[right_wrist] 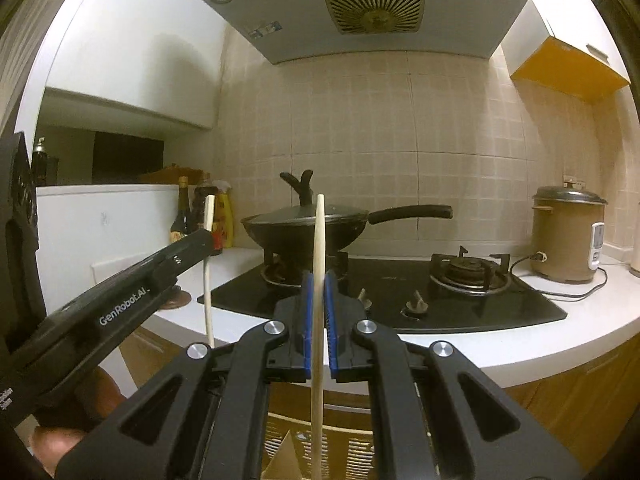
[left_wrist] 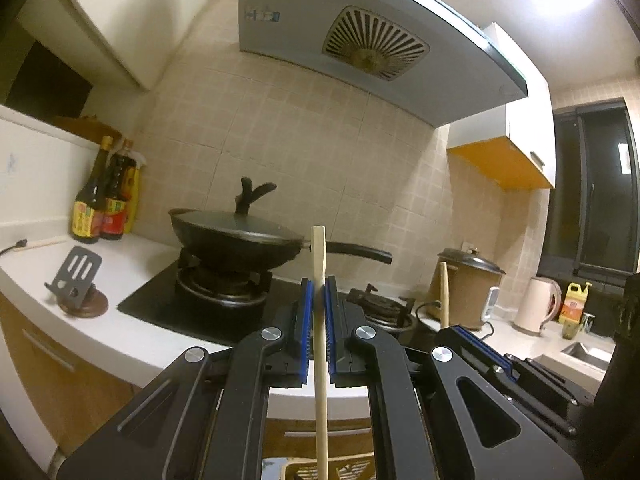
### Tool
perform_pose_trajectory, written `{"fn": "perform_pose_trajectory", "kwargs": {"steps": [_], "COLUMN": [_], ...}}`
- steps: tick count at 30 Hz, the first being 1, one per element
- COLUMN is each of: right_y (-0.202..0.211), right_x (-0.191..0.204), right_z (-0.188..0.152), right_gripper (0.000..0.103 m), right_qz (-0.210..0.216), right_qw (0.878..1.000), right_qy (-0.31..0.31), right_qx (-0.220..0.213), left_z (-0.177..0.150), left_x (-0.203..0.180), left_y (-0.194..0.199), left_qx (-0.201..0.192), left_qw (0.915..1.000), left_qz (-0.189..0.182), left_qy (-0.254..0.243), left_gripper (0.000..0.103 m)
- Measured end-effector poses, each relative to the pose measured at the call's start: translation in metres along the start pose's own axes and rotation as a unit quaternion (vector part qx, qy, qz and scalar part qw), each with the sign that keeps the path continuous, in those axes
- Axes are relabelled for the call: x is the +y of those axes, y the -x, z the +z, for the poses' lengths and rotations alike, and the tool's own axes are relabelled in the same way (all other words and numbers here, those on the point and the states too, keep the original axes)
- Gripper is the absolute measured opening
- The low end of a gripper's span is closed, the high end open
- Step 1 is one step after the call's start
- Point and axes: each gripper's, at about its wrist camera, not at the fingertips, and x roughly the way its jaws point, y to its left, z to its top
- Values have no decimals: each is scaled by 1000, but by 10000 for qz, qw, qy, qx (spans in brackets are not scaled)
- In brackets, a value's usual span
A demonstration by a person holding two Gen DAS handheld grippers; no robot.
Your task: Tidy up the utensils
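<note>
While both point level at the stove (right_wrist: 400, 292), my left gripper (left_wrist: 319, 304) and right gripper (right_wrist: 319, 300) each clamp one upright chopstick (left_wrist: 320, 280).

Both tongs (left_wrist: 319, 332) (right_wrist: 319, 320) are black, with blue ribbed pads, silver round screws, and white "GenRobot.AI" lettering.

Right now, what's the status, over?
Left gripper shut on a chopstick, upright. Right gripper shut on a second chopstick. Both held before the stove; nothing blocking.
</note>
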Motion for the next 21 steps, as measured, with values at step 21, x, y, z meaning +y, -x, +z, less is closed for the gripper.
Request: {"fn": "perform_pose_trajectory", "kwargs": {"steps": [21], "right_y": [40], "right_x": [-11], "right_z": [-17], "right_gripper": [11], "right_qz": [245], "right_qw": [9984], "right_qy": [-315], "right_qx": [395], "left_z": [-20], "left_x": [13], "left_y": [33], "left_qx": [404], "left_qw": [9990], "left_qz": [-178], "left_qy": [-43], "left_gripper": [19]}}
